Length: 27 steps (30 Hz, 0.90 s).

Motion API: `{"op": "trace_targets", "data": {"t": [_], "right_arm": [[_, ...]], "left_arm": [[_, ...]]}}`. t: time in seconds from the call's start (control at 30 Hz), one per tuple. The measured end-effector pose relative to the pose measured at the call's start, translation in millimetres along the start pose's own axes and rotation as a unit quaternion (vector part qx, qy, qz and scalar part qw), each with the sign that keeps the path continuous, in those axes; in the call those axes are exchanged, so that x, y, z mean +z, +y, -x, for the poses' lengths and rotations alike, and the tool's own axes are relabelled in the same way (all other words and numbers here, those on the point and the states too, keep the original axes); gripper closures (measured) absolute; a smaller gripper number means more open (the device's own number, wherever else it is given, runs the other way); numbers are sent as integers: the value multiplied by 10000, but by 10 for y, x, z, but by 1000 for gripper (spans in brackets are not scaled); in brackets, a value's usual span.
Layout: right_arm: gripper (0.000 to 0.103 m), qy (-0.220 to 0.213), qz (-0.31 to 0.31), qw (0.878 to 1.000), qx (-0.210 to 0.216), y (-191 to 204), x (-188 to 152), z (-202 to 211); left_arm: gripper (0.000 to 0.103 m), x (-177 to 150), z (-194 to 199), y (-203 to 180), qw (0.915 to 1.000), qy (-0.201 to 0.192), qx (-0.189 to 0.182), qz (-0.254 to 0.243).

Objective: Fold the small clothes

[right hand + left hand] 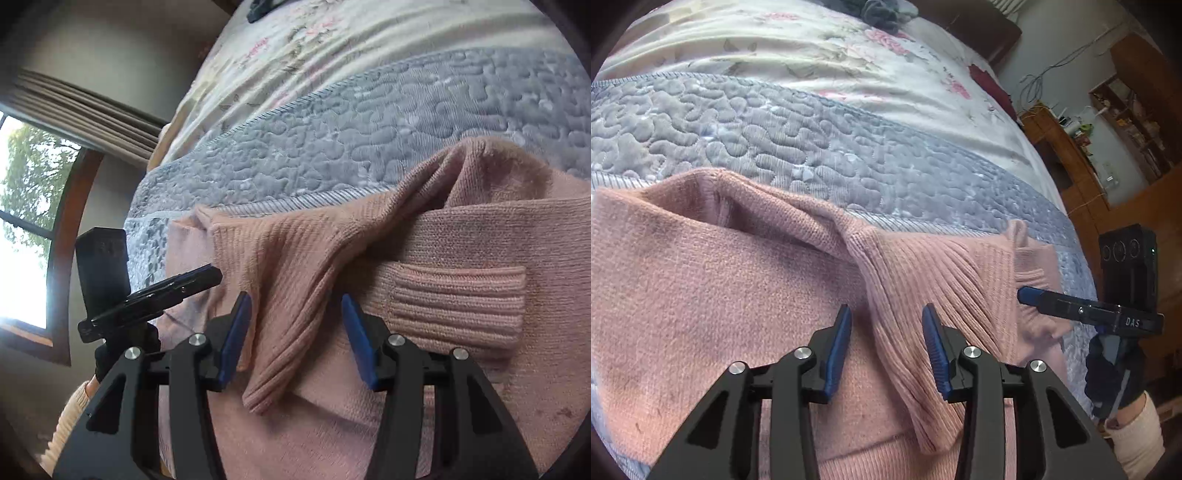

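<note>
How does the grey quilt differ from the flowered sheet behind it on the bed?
The grey quilt is one plain colour, stitched into puffy pebble shapes; the flowered sheet is pale with pink roses and lies smooth with soft creases. The quilt touches the pink sweater; the sheet lies beyond it, apart from the sweater. Both are spread flat across the bed.

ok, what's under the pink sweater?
The sweater lies on a grey quilted blanket, which shows beyond its far edge, over a floral sheet. Whatever sits directly beneath the knit is covered.
</note>
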State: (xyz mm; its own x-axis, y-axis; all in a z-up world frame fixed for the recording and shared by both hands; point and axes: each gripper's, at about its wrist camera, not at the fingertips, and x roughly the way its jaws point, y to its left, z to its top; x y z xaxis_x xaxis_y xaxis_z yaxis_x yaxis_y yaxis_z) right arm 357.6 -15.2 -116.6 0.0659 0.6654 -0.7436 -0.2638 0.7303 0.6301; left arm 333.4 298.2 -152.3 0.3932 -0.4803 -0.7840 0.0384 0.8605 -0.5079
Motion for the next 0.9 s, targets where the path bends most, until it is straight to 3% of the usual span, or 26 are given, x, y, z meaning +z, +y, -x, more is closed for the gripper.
{"op": "trace_targets", "data": {"t": [0.03,0.07,0.1,0.13,0.3,0.43,0.53,0.63,0.7,0.83,0.9], "right_arm": [[60,45,-36,10000,-41,-17,21,-65],[83,60,-23,10000,-30,-21,42,-116],[94,68,-5,10000,7,-19,64,-147],[94,1,6,10000,36,-19,84,-147],[95,-466,156,9987,-164,1,241,-80],[95,-243,219,9984,-465,-59,259,-255],[90,-219,272,9981,-508,-14,168,-212],[76,-222,374,9984,-369,98,-2,-68],[71,-104,411,9988,-225,172,-144,-36],[71,248,329,9991,-133,279,-345,-148],[94,359,279,9988,-152,313,-395,-222]], "left_arm": [[65,31,-35,15,9999,-42,-69,82],[66,62,-51,16,9998,-106,-77,134],[79,91,-54,8,9997,-161,-120,151],[89,121,-56,-15,9996,-193,-170,132],[90,284,-16,-88,9982,-592,-9,-81],[90,326,-189,-11,9982,-346,395,-292],[89,233,-95,24,9988,-380,229,-186],[89,49,84,-12,9993,-363,-98,-74],[88,-114,153,-61,9996,-259,-119,-84],[76,-374,112,-110,9999,32,-117,-25],[78,-426,78,-104,9997,89,-231,92]]}}
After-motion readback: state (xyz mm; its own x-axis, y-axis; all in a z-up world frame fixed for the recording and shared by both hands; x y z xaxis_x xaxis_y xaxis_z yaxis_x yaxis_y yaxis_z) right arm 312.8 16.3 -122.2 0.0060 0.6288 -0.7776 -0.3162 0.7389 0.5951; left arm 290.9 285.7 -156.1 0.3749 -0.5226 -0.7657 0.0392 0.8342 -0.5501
